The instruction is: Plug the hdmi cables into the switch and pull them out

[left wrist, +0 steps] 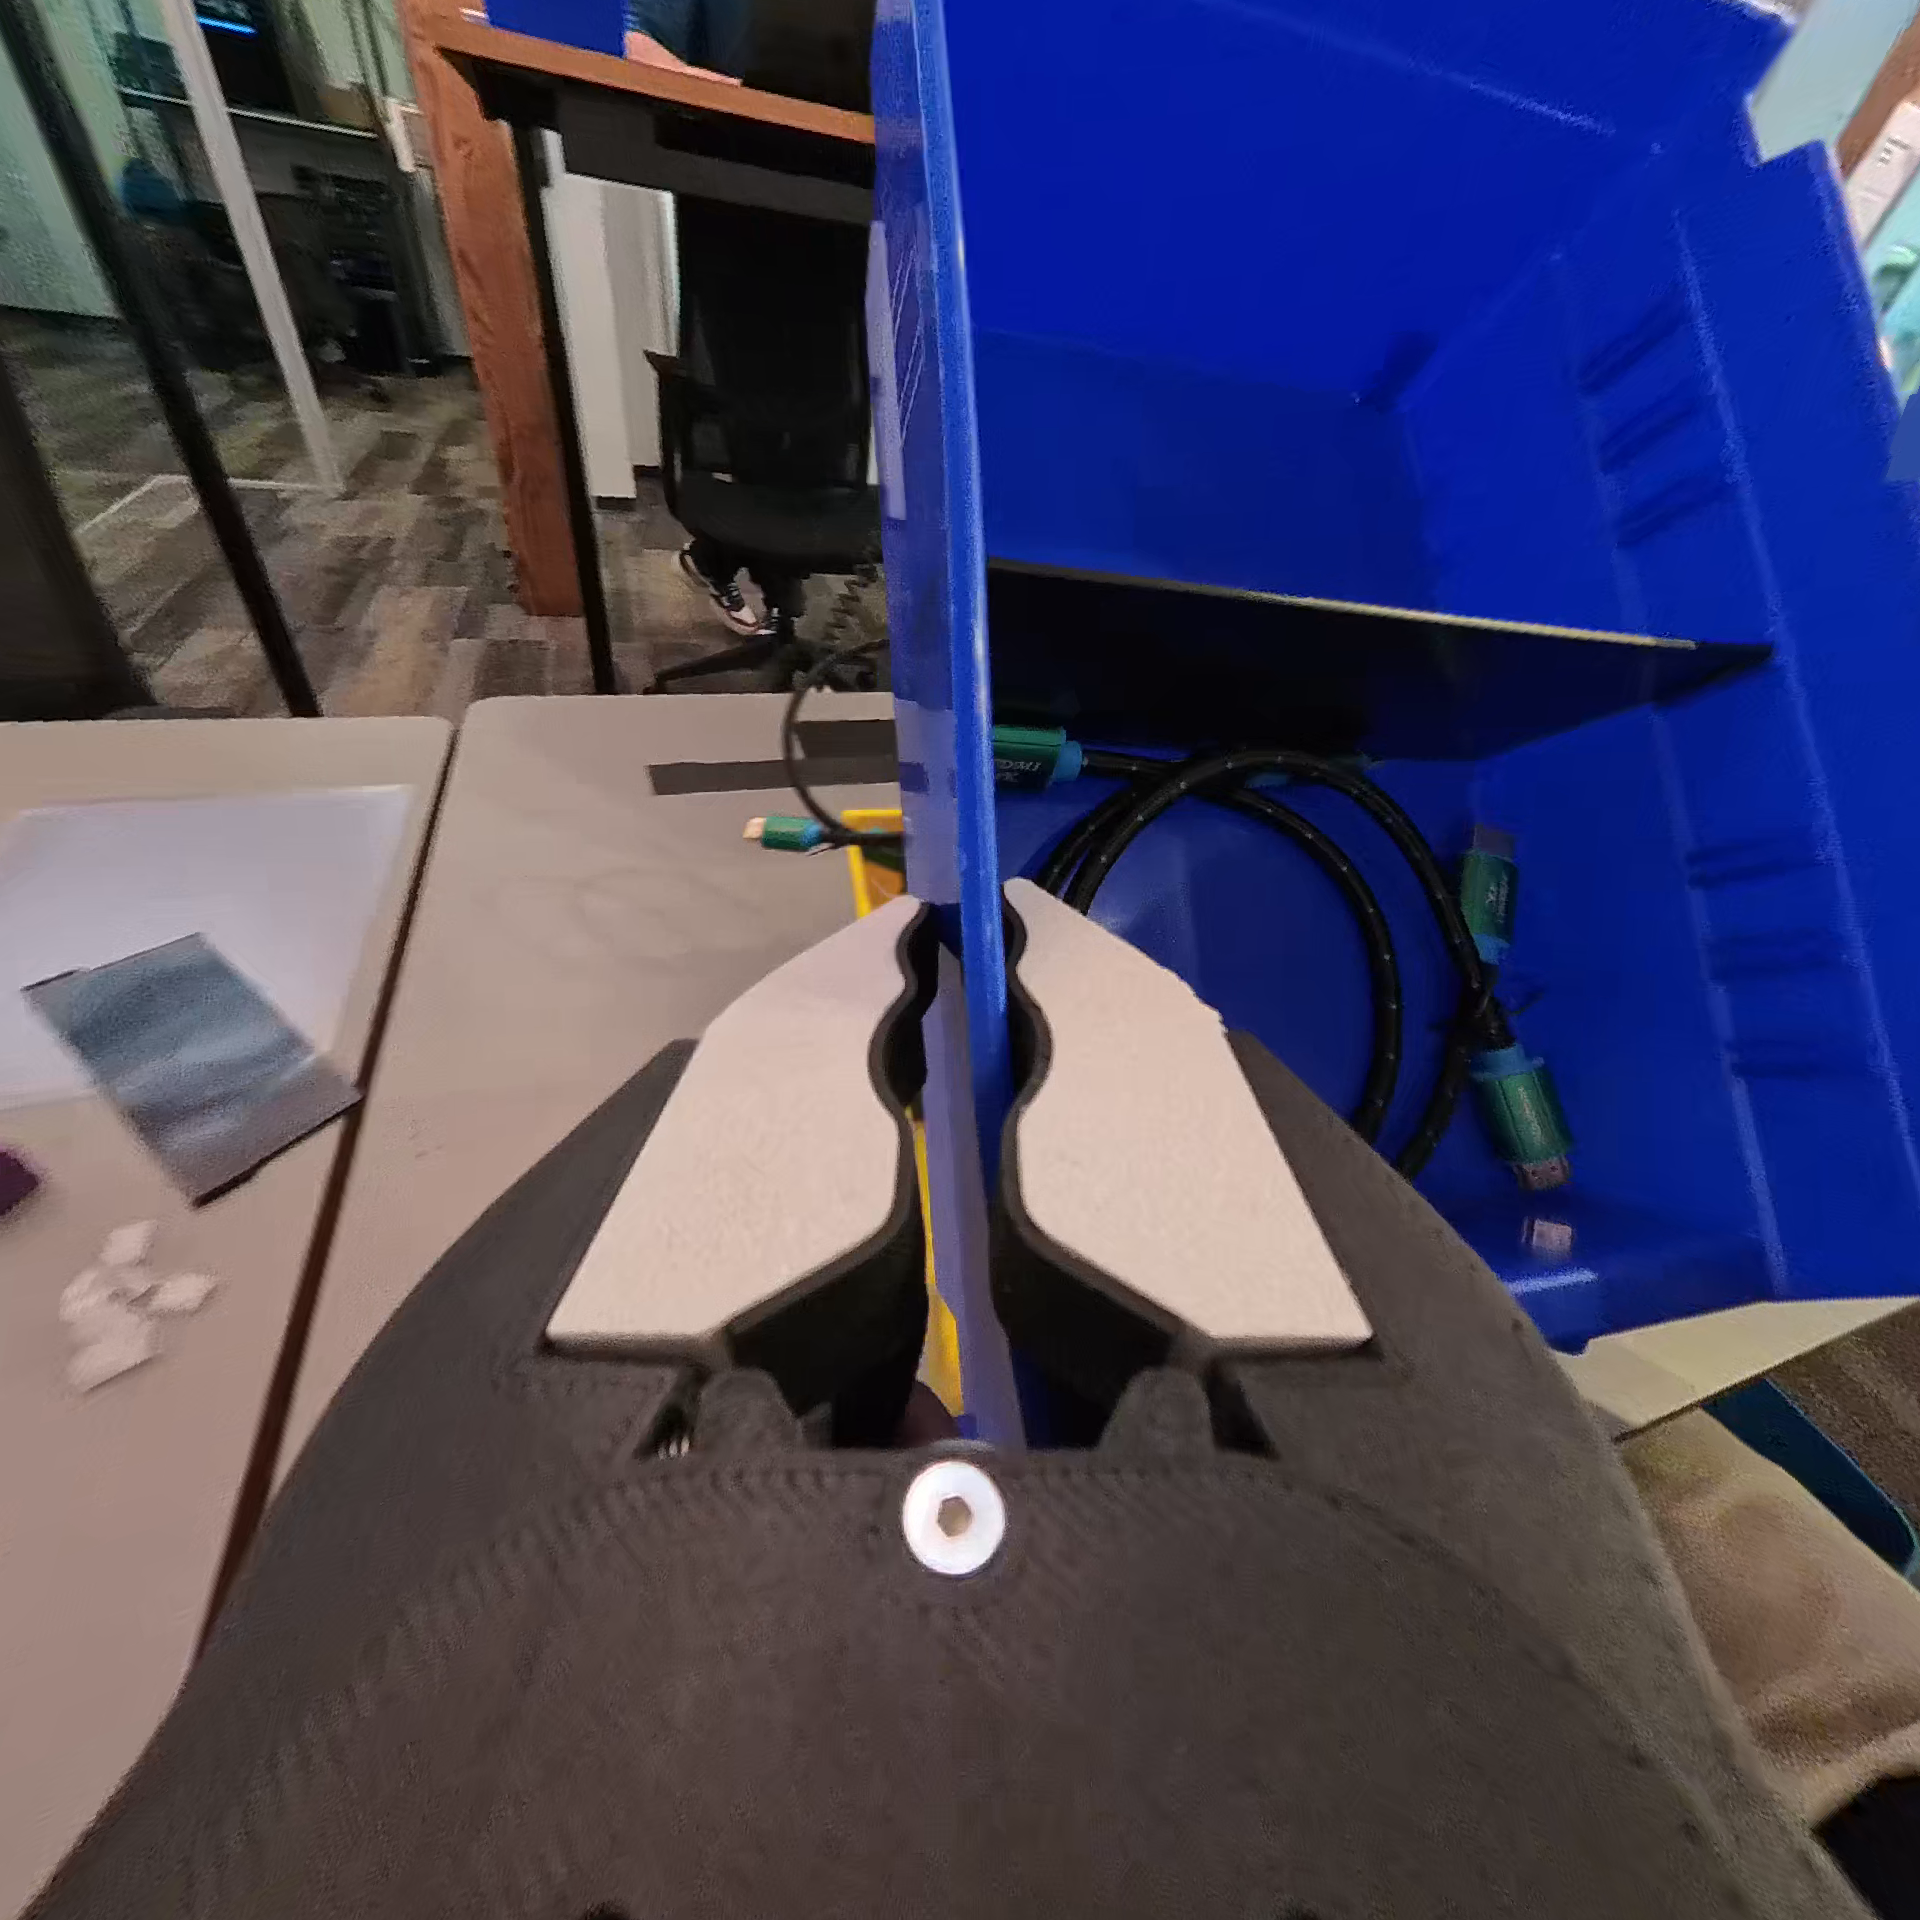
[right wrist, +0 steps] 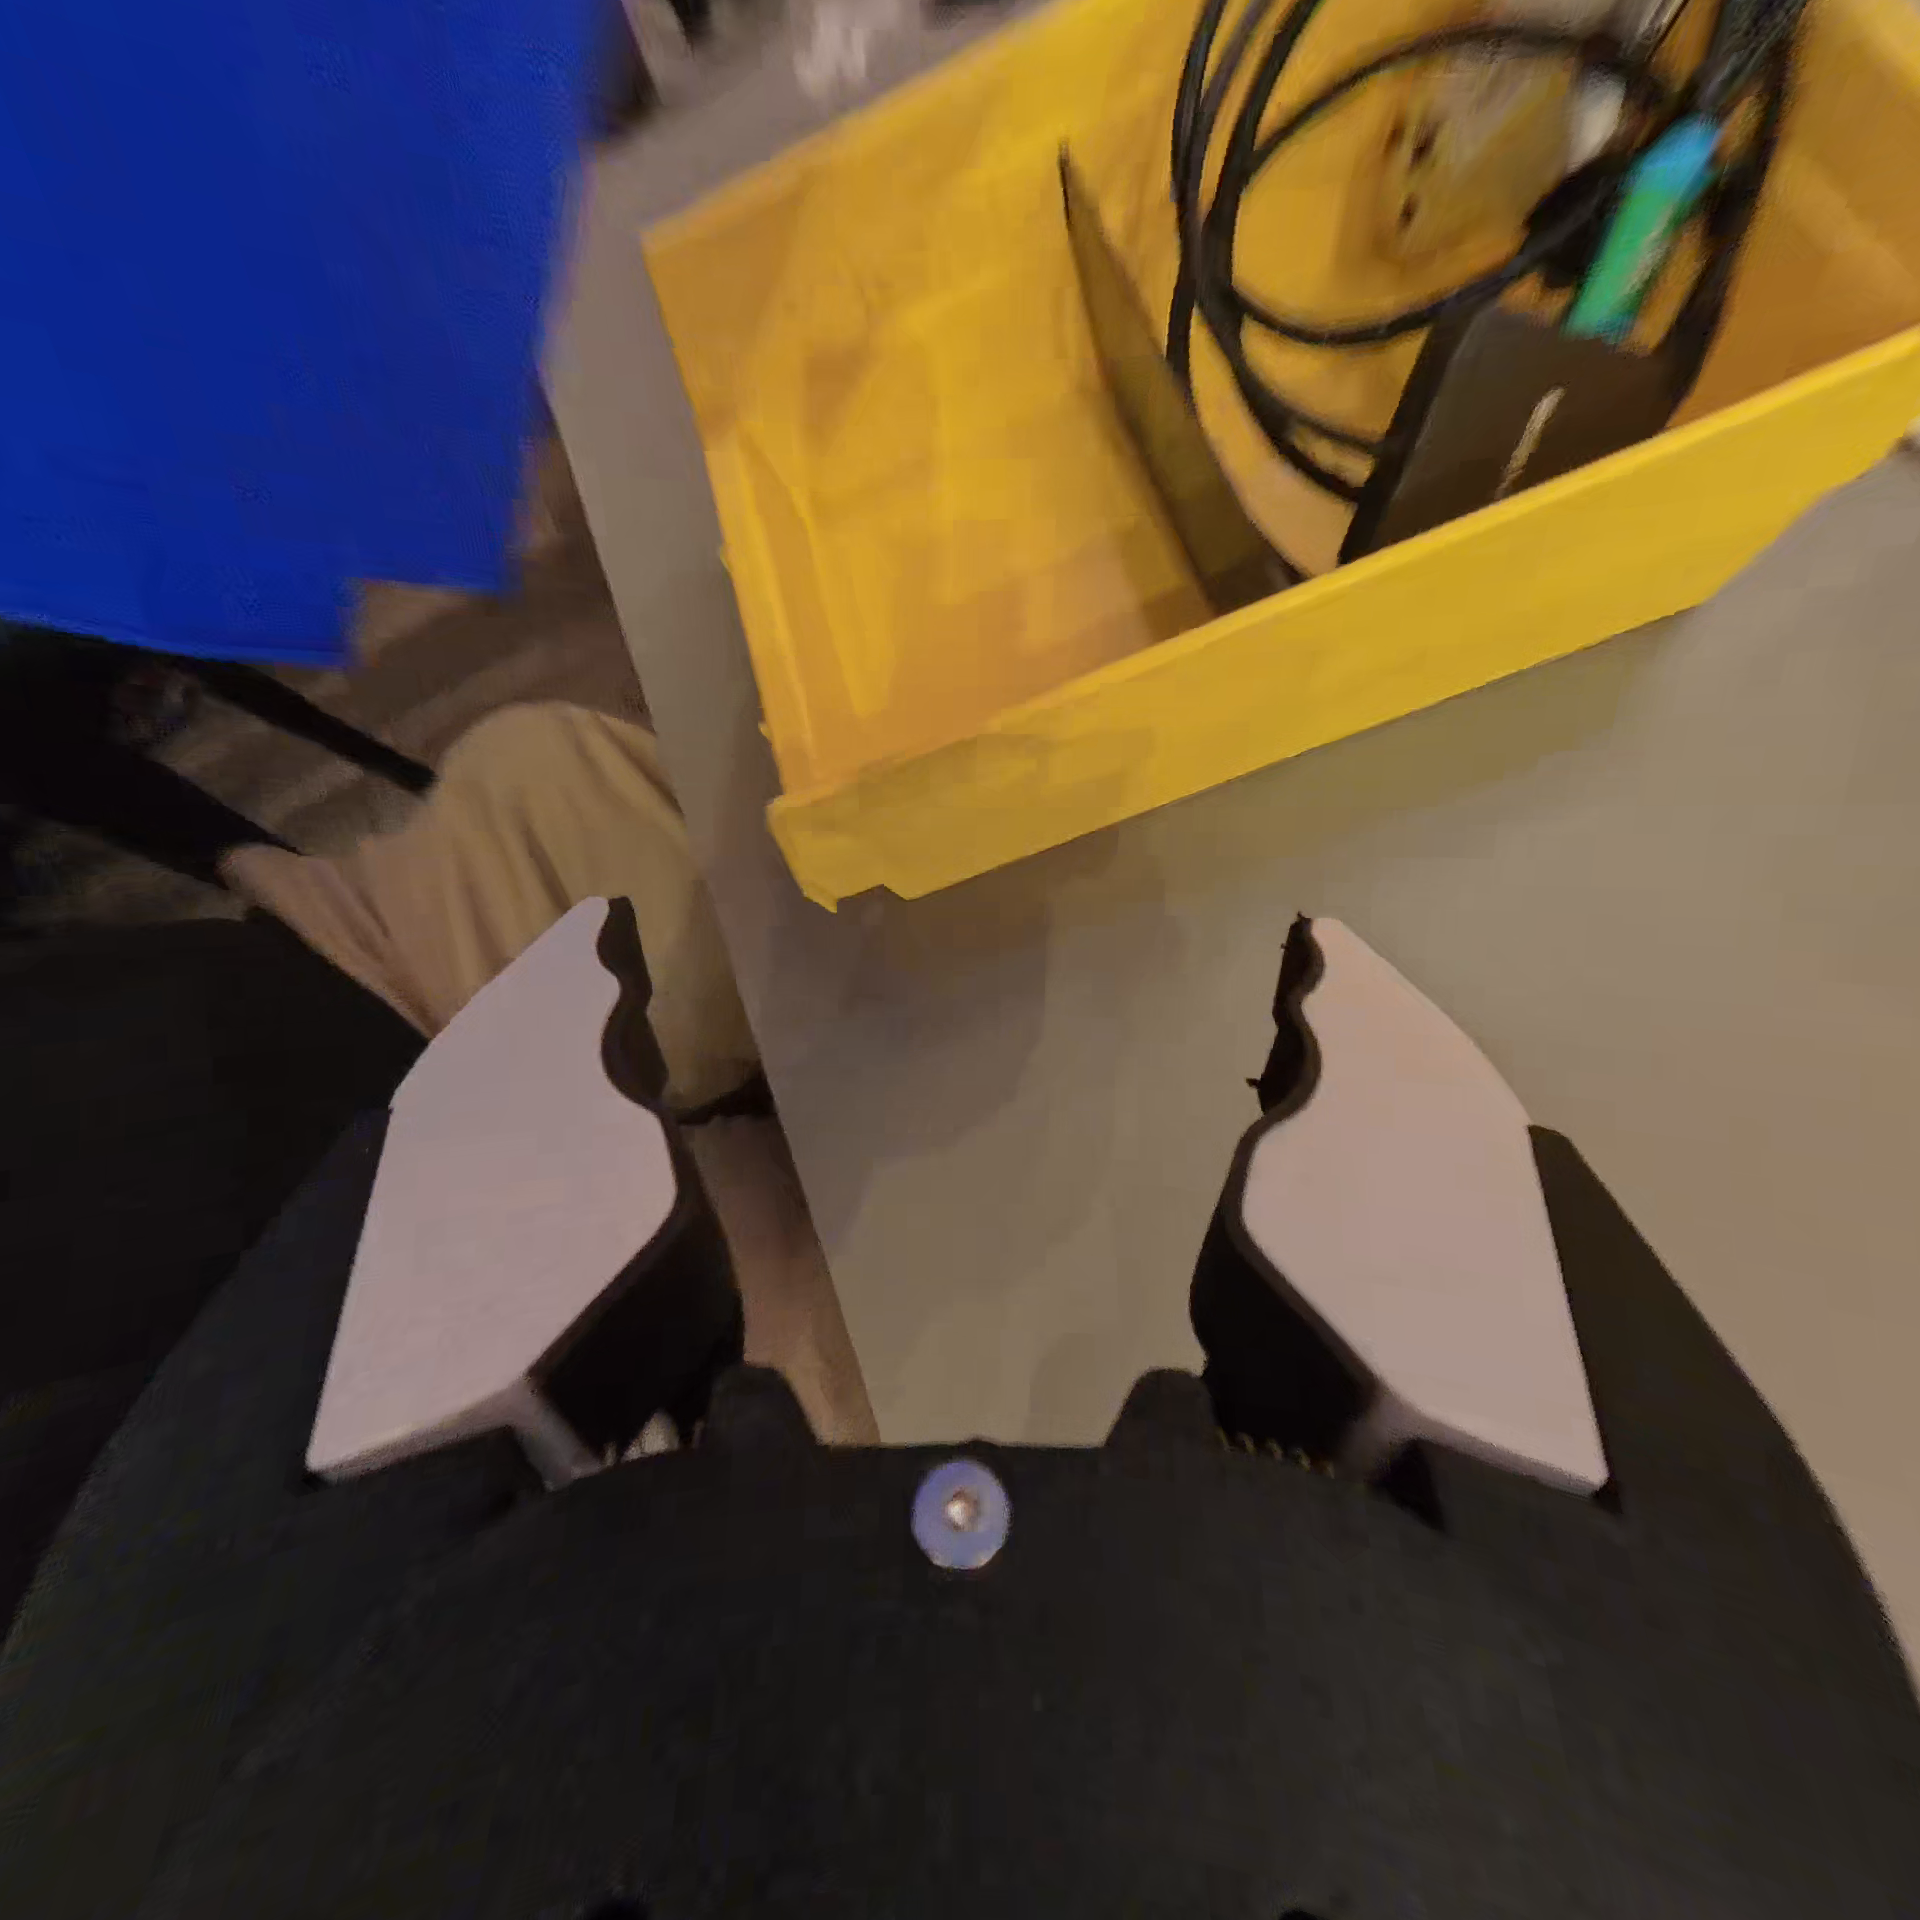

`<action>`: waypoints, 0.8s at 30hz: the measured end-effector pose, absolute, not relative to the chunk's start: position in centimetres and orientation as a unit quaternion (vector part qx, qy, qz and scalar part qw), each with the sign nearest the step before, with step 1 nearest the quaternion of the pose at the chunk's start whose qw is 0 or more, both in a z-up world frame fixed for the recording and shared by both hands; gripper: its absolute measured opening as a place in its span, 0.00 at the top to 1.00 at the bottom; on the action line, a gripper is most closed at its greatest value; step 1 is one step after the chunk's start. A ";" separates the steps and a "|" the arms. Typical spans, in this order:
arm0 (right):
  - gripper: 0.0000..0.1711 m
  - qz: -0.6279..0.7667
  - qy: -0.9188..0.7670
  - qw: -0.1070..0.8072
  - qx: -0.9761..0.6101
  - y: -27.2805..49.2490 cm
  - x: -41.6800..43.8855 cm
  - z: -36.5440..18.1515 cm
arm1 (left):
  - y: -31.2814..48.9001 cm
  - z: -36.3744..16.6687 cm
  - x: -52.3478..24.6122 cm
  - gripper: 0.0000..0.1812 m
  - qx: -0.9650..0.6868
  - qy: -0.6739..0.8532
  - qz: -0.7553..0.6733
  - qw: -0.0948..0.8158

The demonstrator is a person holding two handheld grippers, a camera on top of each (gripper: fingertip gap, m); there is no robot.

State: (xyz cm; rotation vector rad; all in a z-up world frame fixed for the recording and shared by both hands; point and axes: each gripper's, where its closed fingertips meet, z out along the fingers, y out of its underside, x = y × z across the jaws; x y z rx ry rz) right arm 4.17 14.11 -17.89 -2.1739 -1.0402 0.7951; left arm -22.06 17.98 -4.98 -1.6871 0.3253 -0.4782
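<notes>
My left gripper (left wrist: 964, 906) is shut on the side wall of a blue bin (left wrist: 1299, 416) and holds it tilted, off the table. Inside the bin lie a coiled black HDMI cable (left wrist: 1351, 894) with green plugs (left wrist: 1522, 1112) and a dark divider plate (left wrist: 1351, 644). Another green plug (left wrist: 787, 831) lies on the table behind the bin wall. My right gripper (right wrist: 956, 925) is open and empty above the table's edge, short of a yellow bin (right wrist: 1039, 540). The yellow bin holds black cables (right wrist: 1247, 312), a green plug (right wrist: 1631, 249) and a black box (right wrist: 1538, 436), blurred.
Grey tables (left wrist: 582, 935) join at a seam on the left, with a plastic sleeve (left wrist: 197, 1039) and white scraps (left wrist: 125, 1299). The blue bin (right wrist: 260, 312) shows at the right wrist view's top left, over a person's tan trouser leg (right wrist: 520, 862). An office chair (left wrist: 769, 478) stands beyond. The gap from one gripper's tips to the other's is roughly 30 cm.
</notes>
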 end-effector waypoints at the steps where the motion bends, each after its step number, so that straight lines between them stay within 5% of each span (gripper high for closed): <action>1: 0.34 0.320 -0.385 0.325 -0.803 13.4 5.1 -16.3 | 18.4 -5.0 -20.5 0.96 -0.732 0.153 -0.209 0.630; 11: 0.38 0.367 -0.249 0.450 -0.775 5.7 11.9 -11.5 | 19.4 -6.6 -1.5 0.95 -0.717 0.284 -0.239 0.591; 24: 0.70 0.229 -0.106 0.392 -0.884 5.7 26.8 -17.8 | 16.9 -15.3 14.3 0.91 -0.760 0.302 -0.311 0.484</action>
